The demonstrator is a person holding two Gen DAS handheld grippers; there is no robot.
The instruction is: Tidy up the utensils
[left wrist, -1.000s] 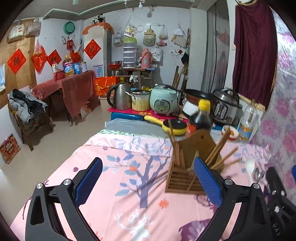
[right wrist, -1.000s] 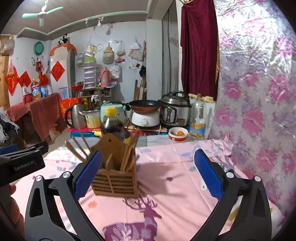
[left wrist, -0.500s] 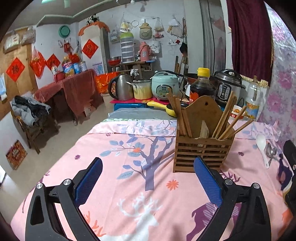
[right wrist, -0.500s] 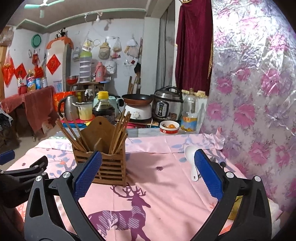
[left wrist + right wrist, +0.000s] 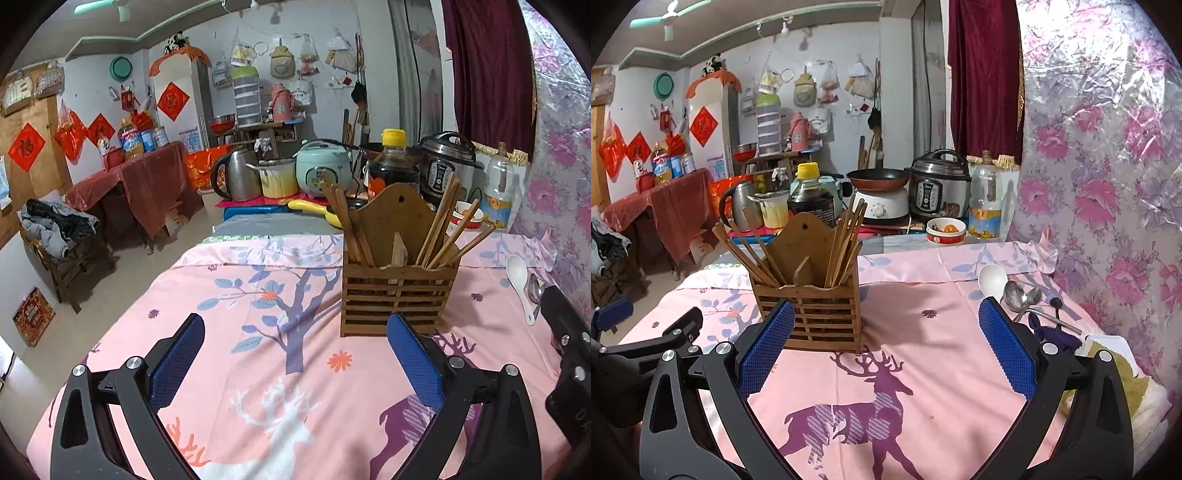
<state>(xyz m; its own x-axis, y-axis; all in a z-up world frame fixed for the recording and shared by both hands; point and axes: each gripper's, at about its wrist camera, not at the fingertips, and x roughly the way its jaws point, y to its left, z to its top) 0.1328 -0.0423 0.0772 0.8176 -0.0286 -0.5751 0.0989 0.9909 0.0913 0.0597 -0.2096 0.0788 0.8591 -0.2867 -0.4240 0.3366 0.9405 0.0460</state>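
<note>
Two grippers hang over a table spread with a pink cloth (image 5: 258, 369) printed with trees and deer. Far left in the room stands a side table under a red cover (image 5: 144, 184), with red paper decorations (image 5: 26, 146) on the wall above it. Further right, behind the pink cloth, a kettle (image 5: 236, 177), a pale green rice cooker (image 5: 321, 168), a dark sauce bottle (image 5: 393, 162) with a yellow cap and a black pressure cooker (image 5: 448, 158) crowd a low counter; a dark red curtain (image 5: 982, 74) and a flowered wall covering (image 5: 1108, 166) close the right side.

The left gripper (image 5: 295, 362) is spread wide with nothing between its blue pads (image 5: 177, 358) — it sits above bare cloth, near the front of the holder. The right gripper (image 5: 886, 343) is likewise wide apart and empty.

A slatted wooden utensil holder (image 5: 820, 314) stands upright on the cloth, in the right wrist view just behind that gripper's left pad. Its two compartments, split by a wooden divider, each hold a leaning bundle of wooden chopsticks (image 5: 846, 243). Right of the holder, well apart from it, a white spoon (image 5: 991, 278) lies on the cloth just beside two metal spoons (image 5: 1019, 295). A small bowl (image 5: 945, 230) on the counter holds something orange.
</note>
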